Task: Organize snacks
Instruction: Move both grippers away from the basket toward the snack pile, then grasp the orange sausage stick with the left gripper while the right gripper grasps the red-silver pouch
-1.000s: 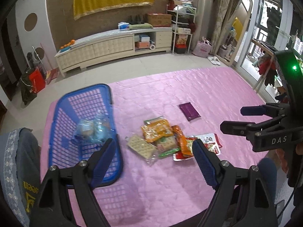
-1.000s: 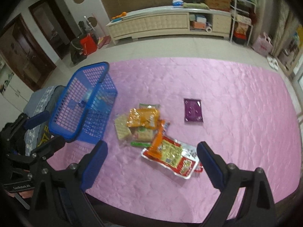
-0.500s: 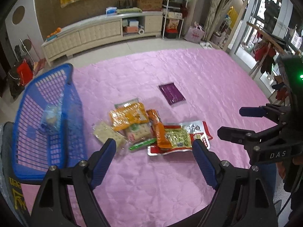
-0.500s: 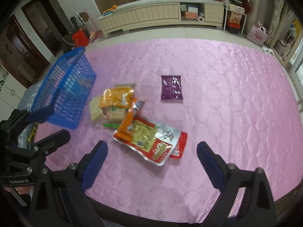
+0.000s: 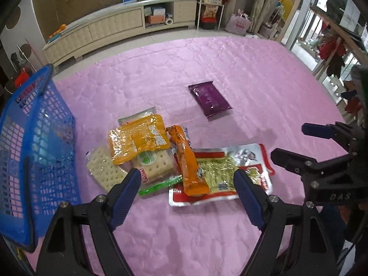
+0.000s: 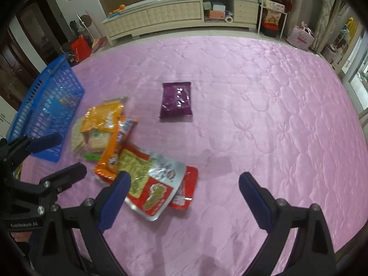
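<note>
Snacks lie heaped on a pink quilted bed cover (image 5: 230, 69), just right of a blue mesh basket (image 5: 34, 142). The heap: a yellow-orange pouch (image 5: 138, 140) on top of cracker packs (image 5: 105, 170), a thin green stick pack (image 5: 161, 185), a long orange wrapper (image 5: 188, 163) lying across a red-and-silver bag (image 5: 230, 174). A purple packet (image 5: 209, 97) sits apart, farther up the cover. Something clear and crinkled shows through the basket mesh; what it is cannot be told.

Left gripper (image 5: 187, 182) hangs over the heap, fingers wide, nothing between them. Right gripper (image 6: 184, 188) fingers also wide and empty, its left finger over the red-and-silver bag.

Against a second ago: both views sit lower and closer to the heap; the basket has slid toward the left edge; the snacks themselves lie as before.
</note>
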{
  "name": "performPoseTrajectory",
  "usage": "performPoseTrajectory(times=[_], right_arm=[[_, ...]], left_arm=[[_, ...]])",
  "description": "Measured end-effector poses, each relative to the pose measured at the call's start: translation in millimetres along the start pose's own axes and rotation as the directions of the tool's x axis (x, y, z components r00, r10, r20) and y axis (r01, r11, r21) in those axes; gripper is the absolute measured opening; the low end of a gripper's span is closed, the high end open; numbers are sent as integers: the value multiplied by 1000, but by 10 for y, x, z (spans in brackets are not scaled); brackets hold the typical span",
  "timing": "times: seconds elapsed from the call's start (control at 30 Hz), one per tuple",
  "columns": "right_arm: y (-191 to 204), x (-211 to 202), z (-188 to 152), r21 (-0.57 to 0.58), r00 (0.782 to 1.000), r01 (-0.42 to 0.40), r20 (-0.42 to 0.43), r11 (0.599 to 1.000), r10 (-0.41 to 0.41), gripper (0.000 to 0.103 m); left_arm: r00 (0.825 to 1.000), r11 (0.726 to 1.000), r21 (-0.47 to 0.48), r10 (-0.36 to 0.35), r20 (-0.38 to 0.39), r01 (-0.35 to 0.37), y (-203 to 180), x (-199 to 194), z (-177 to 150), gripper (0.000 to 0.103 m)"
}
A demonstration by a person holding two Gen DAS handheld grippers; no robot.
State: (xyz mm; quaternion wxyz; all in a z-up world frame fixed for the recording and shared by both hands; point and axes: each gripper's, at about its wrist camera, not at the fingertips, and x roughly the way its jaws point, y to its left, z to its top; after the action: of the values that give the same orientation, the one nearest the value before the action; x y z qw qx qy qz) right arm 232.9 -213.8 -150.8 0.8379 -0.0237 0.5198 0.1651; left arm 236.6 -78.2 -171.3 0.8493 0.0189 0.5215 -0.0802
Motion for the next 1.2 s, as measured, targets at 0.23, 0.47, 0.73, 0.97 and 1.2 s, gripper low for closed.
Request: performPoseTrajectory(times=[0.23,0.47,0.73,0.97,1.2], right_arm=[[-39,226,35,-23,999,3,-37,1000,-4,97],[-119,341,60,11,999,-18,-45,1000,19,97],[-178,383,45,25,997,-46,-54,999,47,97],[-202,273,-18,21,997,-52,-47,998,53,97],[-124,38,-107,-102,997,-82,-1,991,82,97]], left_arm=[[999,1000,-20,-6,-47,5,51,308,125,64],[996,999,11,33,-81,-32,39,493,215,62],[989,996,70,67,-131,-58,-72,708,233,40],[991,993,113,57,-120,-43,-144,715,190,11],[1000,999,52,-9,-19,10,-120,241,12,10]])
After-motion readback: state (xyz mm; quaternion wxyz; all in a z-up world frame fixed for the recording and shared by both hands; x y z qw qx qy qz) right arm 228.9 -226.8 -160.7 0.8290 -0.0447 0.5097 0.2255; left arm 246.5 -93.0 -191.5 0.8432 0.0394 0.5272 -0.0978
